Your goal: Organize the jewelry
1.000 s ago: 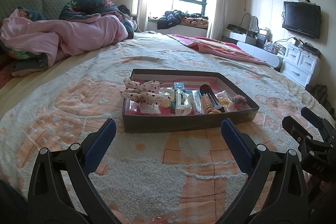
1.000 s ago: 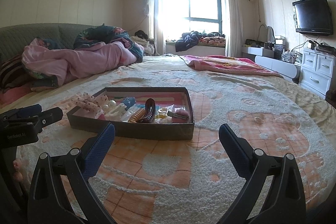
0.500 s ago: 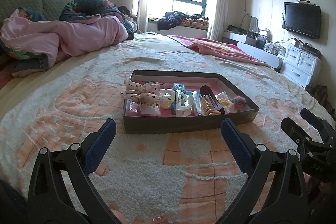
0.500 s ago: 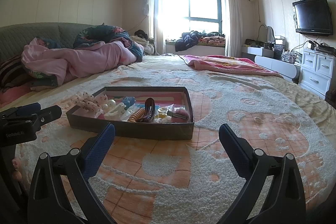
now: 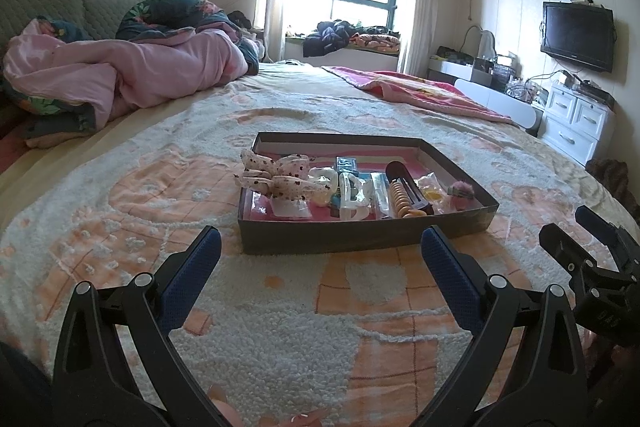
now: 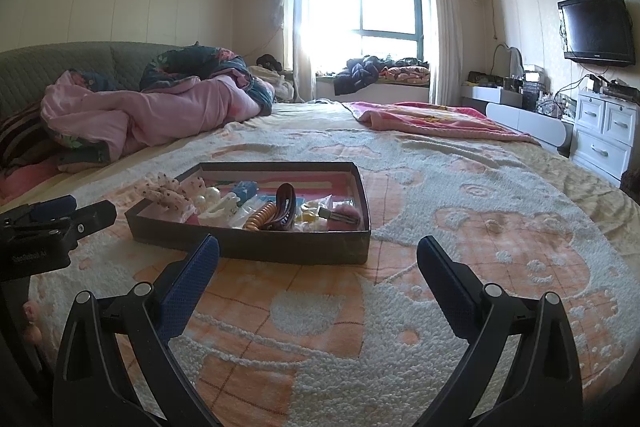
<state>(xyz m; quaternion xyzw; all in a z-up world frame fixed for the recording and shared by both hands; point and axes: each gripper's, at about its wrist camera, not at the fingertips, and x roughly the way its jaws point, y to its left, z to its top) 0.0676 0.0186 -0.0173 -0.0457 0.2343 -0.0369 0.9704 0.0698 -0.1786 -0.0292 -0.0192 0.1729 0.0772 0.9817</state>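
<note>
The worry from here is the crowding in the tray: the hair things lie piled and overlapping along its near side, so a reach for one piece would likely drag a neighbour along or pinch two at once. The spotted bow at the left drapes over the white clip, and the coiled orange tie lies against the dark brown clip, with a pink pompom at the right end. The tray sits on a soft, fluffy bedspread, so a downward push on its low wall could tip or slide it

The left gripper has its fingers spread wide, holding nothing, in the air short of the tray's near wall. The right gripper is likewise wide apart and empty, near the tray's right corner
</note>
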